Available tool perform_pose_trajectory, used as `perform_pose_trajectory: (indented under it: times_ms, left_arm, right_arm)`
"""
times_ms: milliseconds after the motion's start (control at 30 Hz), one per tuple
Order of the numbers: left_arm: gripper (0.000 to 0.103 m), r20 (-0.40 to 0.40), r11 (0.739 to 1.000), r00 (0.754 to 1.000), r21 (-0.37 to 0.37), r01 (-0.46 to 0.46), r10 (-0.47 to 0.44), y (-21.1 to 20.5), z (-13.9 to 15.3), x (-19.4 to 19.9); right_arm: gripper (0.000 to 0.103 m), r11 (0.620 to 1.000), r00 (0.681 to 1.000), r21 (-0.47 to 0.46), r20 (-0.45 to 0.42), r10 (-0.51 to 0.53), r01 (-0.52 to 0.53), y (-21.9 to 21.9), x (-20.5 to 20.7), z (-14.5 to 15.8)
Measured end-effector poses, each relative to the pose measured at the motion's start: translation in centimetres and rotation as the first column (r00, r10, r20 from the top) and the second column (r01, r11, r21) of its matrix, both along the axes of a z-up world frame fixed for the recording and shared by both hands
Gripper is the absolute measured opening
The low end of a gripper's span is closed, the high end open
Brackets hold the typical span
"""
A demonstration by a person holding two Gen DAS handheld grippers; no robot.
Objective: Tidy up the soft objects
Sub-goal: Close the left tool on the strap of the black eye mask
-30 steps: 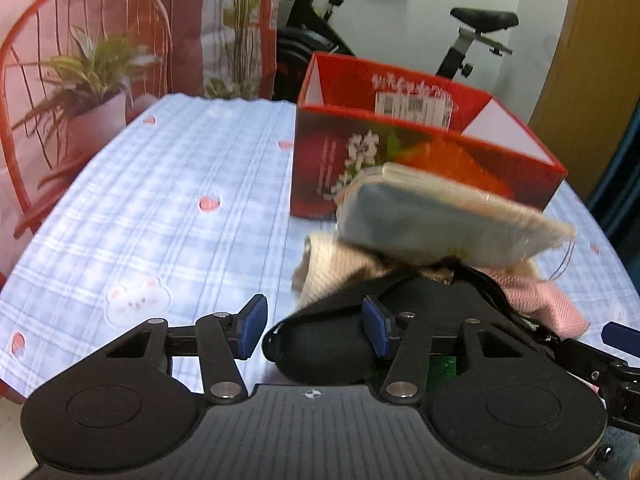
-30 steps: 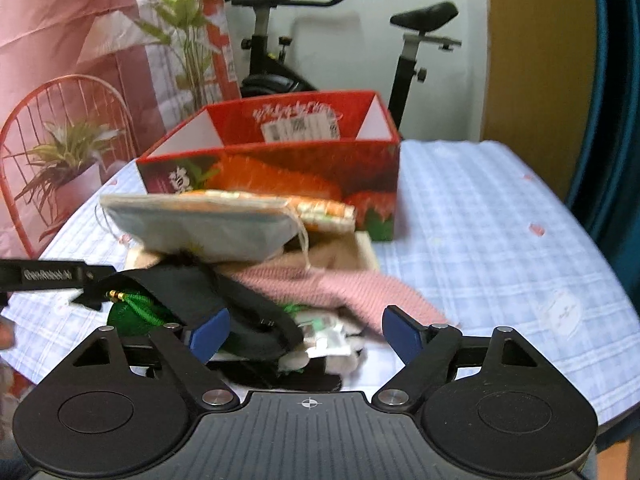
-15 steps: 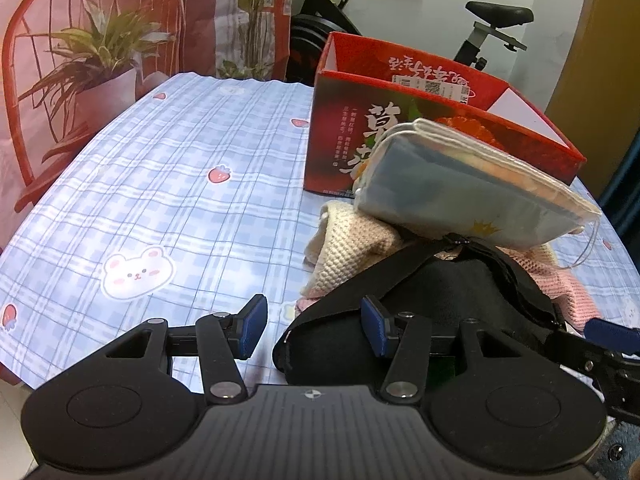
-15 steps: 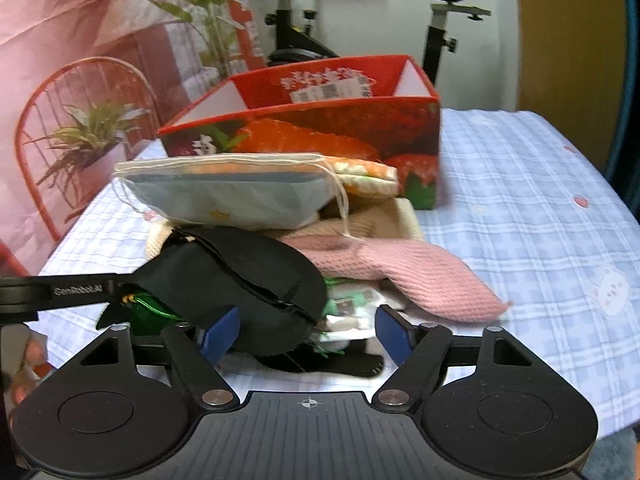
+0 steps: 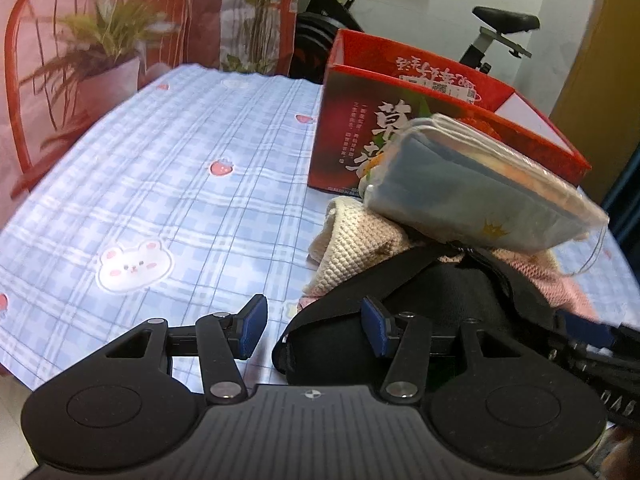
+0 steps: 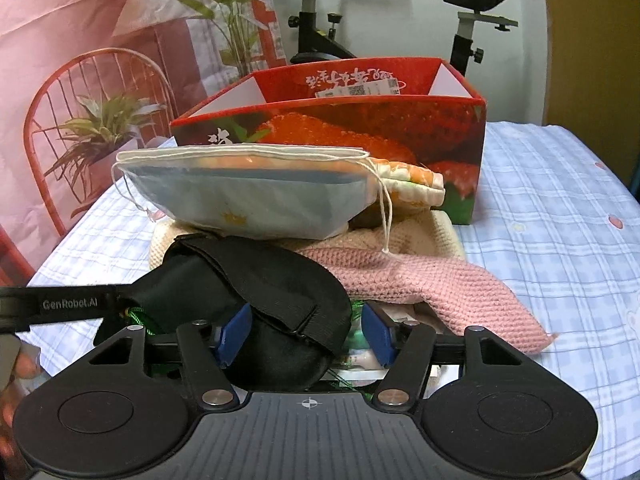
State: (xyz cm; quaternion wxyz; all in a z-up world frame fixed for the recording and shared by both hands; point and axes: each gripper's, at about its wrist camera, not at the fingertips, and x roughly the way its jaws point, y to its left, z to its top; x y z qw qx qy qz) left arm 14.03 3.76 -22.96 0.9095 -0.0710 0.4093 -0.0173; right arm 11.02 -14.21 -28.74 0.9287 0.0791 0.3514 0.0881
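Observation:
A pile of soft things lies on the table in front of a red strawberry box [image 5: 420, 120] [image 6: 360, 120]. On top is a pale blue drawstring pouch [image 5: 472, 196] [image 6: 256, 200]. Under it lie a cream knit cloth [image 5: 352, 244] [image 6: 168, 240], a pink knit cloth [image 6: 432, 280] [image 5: 560, 284] and a black eye mask [image 5: 432, 300] [image 6: 260, 288]. My left gripper [image 5: 314, 330] is open at the mask's left end. My right gripper [image 6: 306, 336] has its jaws around the mask's front, partly closed, not clearly pressing it.
The table wears a blue checked cloth [image 5: 160, 184] with strawberry and bunny prints. A red wire chair [image 5: 24, 80] and a potted plant [image 6: 100, 136] stand at the left. An exercise bike [image 6: 400, 20] stands behind the box. Small packets [image 6: 360, 356] lie under the pile.
My right gripper has moved forward to the black eye mask and its jaws have narrowed around it. My left gripper has drawn slightly closer to the pile and stays open.

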Motion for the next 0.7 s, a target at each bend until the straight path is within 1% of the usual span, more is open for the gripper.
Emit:
perform_pose_trajectory:
  times_ms: [33,67,200,267,300,467,600,700]
  left_arm:
    - [0.056,-0.008,0.999,1.0,-0.032,-0.013,0.013,0.7,0.0,0.1]
    - [0.056,-0.017,0.998,0.999,-0.048,-0.029,0.028,1.2,0.0,0.1]
    - [0.057,-0.049,0.99,0.992,-0.083,-0.117,0.113,3.7,-0.4,-0.4]
    - [0.061,-0.067,0.983,0.987,-0.1,-0.152,0.146,4.5,-0.7,-0.6]
    - [0.062,-0.077,0.979,0.985,-0.118,-0.165,0.157,4.8,-0.8,-0.6]
    - [0.062,-0.094,0.961,0.984,-0.223,-0.166,0.148,5.3,-1.2,-0.5]
    - [0.062,-0.1,0.947,0.98,-0.255,-0.193,0.173,5.6,-1.3,-0.8]
    - [0.066,-0.115,0.919,0.978,-0.337,-0.203,0.174,6.1,-1.2,-0.9]
  right_arm:
    - [0.057,1.0,1.0,-0.004,0.004,0.002,-0.002,0.1,-0.1,-0.1]
    - [0.057,1.0,1.0,-0.012,0.008,0.005,-0.005,0.1,-0.3,-0.1]
    - [0.057,0.999,1.0,-0.031,0.018,0.014,-0.014,0.2,-0.6,-0.3]
    - [0.057,0.999,1.0,-0.03,0.018,0.015,-0.014,0.2,-0.5,-0.3]
    - [0.056,0.999,1.0,-0.03,0.019,0.016,-0.015,0.1,-0.6,-0.4]
    - [0.056,0.999,1.0,-0.035,0.022,0.017,-0.016,0.1,-0.7,-0.5]
    - [0.055,0.999,1.0,-0.032,0.021,0.016,-0.015,0.1,-0.7,-0.5]
    - [0.055,1.0,1.0,-0.027,0.02,0.016,-0.016,-0.1,-0.7,-0.6]
